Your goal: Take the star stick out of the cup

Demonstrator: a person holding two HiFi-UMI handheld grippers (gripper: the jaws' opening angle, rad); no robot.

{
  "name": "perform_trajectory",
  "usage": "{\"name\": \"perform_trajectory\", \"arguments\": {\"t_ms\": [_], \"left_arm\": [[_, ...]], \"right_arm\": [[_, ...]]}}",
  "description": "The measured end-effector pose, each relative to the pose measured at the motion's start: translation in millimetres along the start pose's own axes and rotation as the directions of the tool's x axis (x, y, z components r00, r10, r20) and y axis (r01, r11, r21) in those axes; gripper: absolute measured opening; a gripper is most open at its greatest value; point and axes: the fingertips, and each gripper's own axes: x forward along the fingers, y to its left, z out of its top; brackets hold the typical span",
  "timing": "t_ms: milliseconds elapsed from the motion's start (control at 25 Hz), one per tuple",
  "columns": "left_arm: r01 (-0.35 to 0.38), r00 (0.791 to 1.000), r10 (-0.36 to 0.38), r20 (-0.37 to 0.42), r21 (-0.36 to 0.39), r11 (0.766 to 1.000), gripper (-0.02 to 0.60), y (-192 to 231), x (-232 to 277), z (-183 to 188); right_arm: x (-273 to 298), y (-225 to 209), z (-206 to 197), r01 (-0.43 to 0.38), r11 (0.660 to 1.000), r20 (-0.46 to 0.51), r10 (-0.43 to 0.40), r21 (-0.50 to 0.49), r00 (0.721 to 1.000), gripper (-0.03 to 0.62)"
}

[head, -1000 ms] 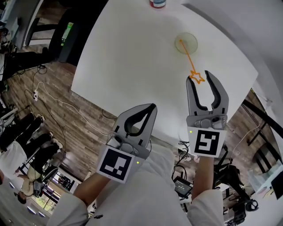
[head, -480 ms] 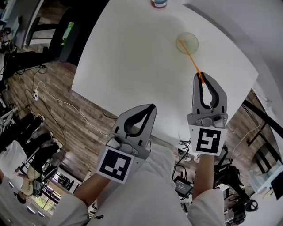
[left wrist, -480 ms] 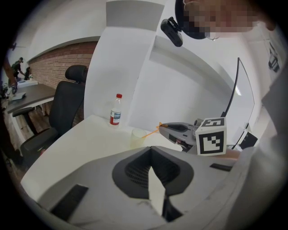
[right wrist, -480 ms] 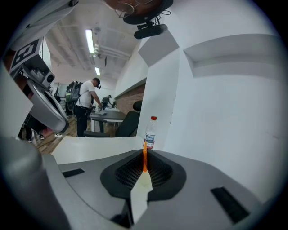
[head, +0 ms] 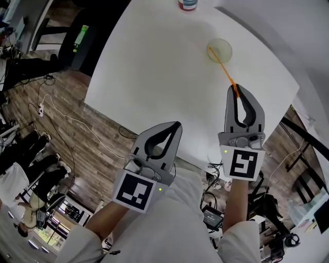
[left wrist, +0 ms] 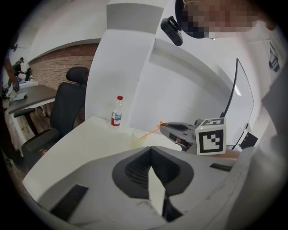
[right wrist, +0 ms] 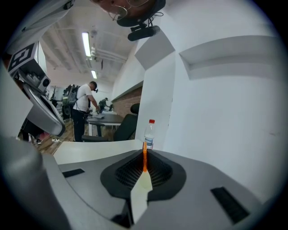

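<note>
A clear plastic cup [head: 219, 50] stands on the white table [head: 154, 67] at the far right. The orange star stick [head: 224, 69] leans out of it toward me. My right gripper [head: 236, 88] is shut on the stick's near end, so the star is hidden between its jaws. In the right gripper view the orange stick [right wrist: 145, 157] runs up from between the closed jaws. My left gripper [head: 178, 124] hangs shut and empty over the table's near edge. The left gripper view shows the cup [left wrist: 138, 137], the stick [left wrist: 150, 131] and the right gripper [left wrist: 167, 126] beyond it.
A water bottle [head: 188, 4] with a red cap stands at the table's far edge, behind the cup. A black office chair [left wrist: 67, 103] is beside the table. Cables lie on the wooden floor [head: 56, 118] at the left. A person [right wrist: 83, 110] stands far off in the room.
One second ago the right gripper stood open with the star just ahead of its jaws. It has since moved forward a little and shut on the stick's star end. The left gripper has not moved.
</note>
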Motion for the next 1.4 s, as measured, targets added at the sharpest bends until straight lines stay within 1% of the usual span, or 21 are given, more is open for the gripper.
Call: {"name": "perform_trajectory", "arguments": {"t_ms": [240, 480, 840, 1040, 1160, 1320, 1400], "left_arm": [[0.004, 1.0, -0.004, 0.015, 0.01, 1.0, -0.005, -2, -9, 3], [0.023, 0.999, -0.024, 0.036, 0.027, 0.999, -0.005, -7, -19, 5], [0.052, 0.996, -0.057, 0.07, 0.066, 0.996, -0.005, -21, -44, 11], [0.064, 0.992, -0.073, 0.099, 0.094, 0.994, -0.005, -22, -57, 19], [0.069, 0.989, -0.082, 0.119, 0.108, 0.992, -0.005, -27, -66, 22], [0.072, 0.987, -0.088, 0.133, 0.118, 0.99, -0.005, -28, -81, 20], [0.075, 0.986, -0.092, 0.141, 0.125, 0.989, -0.005, -29, -88, 19]], "right_arm": [[-12, -2, 10, 0.028, 1.0, 0.016, -0.028, 0.003, 0.999, 0.021], [-30, 1, 22, 0.053, 0.999, 0.036, -0.053, 0.005, 0.998, 0.021], [-73, 5, 49, 0.115, 0.993, 0.07, -0.115, 0.011, 0.991, 0.021], [-94, 8, 62, 0.157, 0.986, 0.066, -0.161, 0.061, 0.985, 0.021], [-110, 13, 71, 0.165, 0.985, 0.085, -0.169, 0.055, 0.982, 0.021], [-126, 29, 78, 0.165, 0.985, 0.087, -0.169, 0.052, 0.982, 0.021], [-135, 37, 83, 0.159, 0.987, 0.095, -0.162, 0.034, 0.982, 0.021]]}}
